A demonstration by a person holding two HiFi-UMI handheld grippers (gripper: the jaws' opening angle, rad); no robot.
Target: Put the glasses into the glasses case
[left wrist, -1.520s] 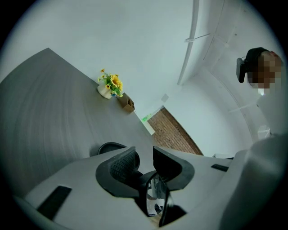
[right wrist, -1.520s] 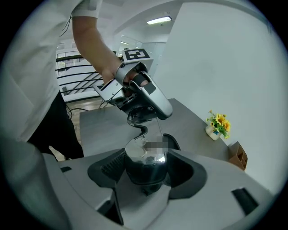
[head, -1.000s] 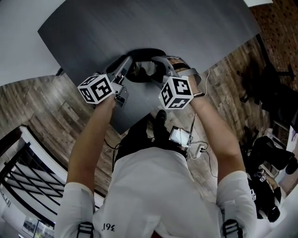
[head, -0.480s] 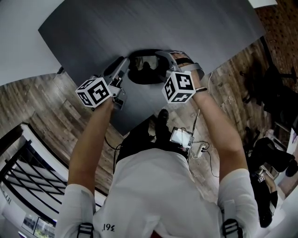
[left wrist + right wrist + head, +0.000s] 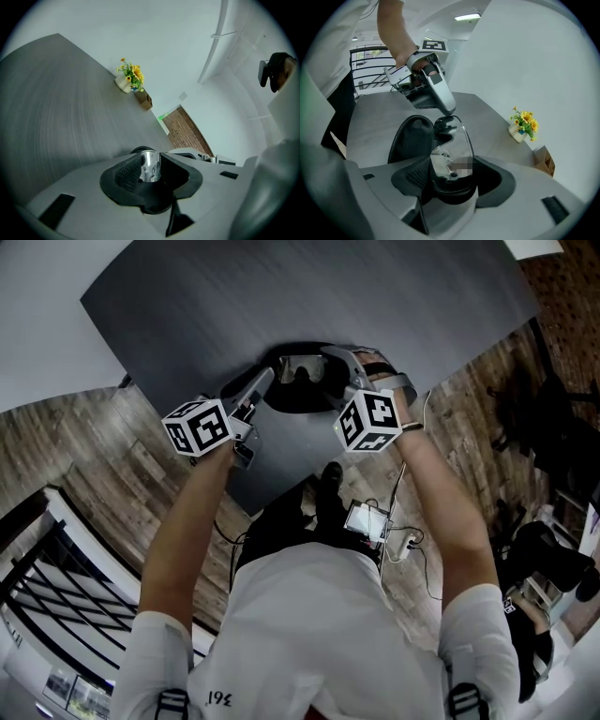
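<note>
Left gripper (image 5: pixel 266 380) and right gripper (image 5: pixel 338 364) both have jaws clamped on the ends of the glasses (image 5: pixel 454 140), right over the open glasses case (image 5: pixel 409 139).

A: Anything on the table (image 5: pixel 281 296) besides the job?
B: Far end: white pot of yellow flowers (image 5: pixel 130 77), small brown box (image 5: pixel 144 99) just beside it. Both upright.
A: Around it?
B: Wood-plank floor (image 5: pixel 103 456). Small lit screen (image 5: pixel 366 518) off the table's near edge, white cables (image 5: pixel 410 542) next to it. Black railing (image 5: pixel 47 615) lower left.
A: Overhead?
B: One ceiling light (image 5: pixel 467 17), on.
</note>
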